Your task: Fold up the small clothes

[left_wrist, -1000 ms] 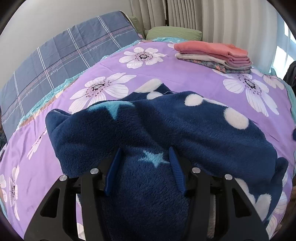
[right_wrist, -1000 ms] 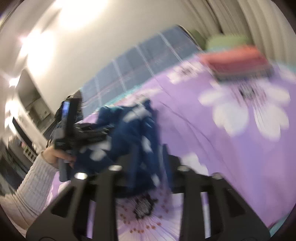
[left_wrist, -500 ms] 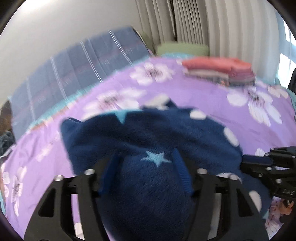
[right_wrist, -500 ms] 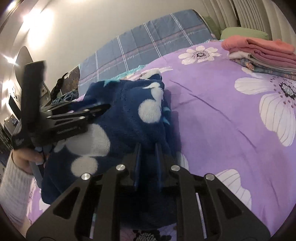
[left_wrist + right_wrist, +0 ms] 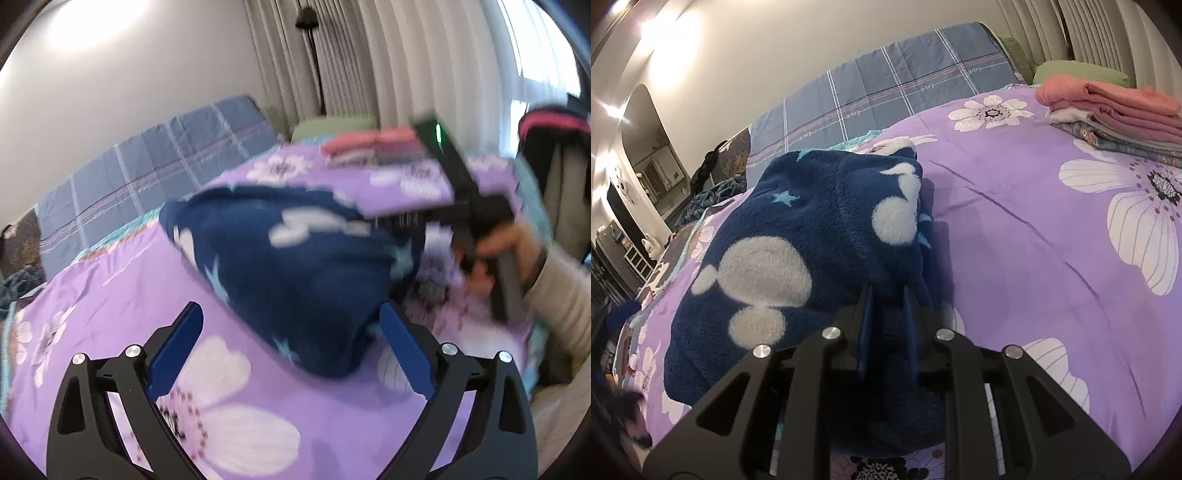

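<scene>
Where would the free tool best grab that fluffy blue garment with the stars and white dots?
Probably the far left corner of the blue fleece garment, coming from its left side. That corner sticks out over the purple bedspread, while the right tool already pinches the opposite edge. The left tool is open and nearby.

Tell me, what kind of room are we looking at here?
Most likely a bedroom: a bed under a purple flowered sheet, a green pillow at its head, and a stack of folded clothes on top.
</scene>
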A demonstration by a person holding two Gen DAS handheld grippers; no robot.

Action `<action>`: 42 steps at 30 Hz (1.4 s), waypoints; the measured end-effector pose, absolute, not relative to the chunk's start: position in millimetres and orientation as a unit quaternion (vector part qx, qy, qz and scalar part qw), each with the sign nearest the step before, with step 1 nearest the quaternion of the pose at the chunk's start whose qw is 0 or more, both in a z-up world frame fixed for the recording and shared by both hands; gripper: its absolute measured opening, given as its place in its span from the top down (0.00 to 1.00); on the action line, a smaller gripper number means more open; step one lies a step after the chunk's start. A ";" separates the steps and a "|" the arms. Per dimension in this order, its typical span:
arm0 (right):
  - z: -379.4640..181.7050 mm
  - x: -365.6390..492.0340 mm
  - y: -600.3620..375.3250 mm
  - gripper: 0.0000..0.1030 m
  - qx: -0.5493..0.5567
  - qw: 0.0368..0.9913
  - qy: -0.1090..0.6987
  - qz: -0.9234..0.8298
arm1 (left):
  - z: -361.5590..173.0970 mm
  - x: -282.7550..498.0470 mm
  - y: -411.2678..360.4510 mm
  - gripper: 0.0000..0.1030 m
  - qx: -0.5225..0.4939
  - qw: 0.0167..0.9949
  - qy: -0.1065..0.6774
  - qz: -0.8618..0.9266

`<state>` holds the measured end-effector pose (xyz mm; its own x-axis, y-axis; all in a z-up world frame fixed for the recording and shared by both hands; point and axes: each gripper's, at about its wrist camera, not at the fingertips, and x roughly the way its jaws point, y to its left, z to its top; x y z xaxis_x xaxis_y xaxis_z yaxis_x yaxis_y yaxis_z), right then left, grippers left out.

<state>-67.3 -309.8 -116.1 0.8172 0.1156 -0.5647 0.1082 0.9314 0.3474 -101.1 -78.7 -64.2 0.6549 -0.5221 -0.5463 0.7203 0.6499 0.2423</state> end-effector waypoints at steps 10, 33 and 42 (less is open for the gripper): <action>-116.6 -71.2 -299.4 0.82 0.154 0.942 0.296 -0.023 | -103.8 -72.5 -126.1 0.06 0.269 0.901 0.247 -0.236; -125.4 -69.9 -309.9 0.33 0.175 0.932 0.314 -0.046 | -108.7 -63.3 -86.7 0.06 0.261 0.910 0.277 -0.162; -125.7 -72.2 -309.6 0.33 0.184 0.931 0.310 -0.050 | -94.5 -91.1 -71.9 0.30 0.265 0.878 0.307 -0.255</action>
<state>-72.2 -309.6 -125.7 0.8023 0.0210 -0.5966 0.2076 0.9272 0.3119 -91.1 -71.9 -94.5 0.6824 -0.2847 -0.6732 0.6094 0.7303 0.3089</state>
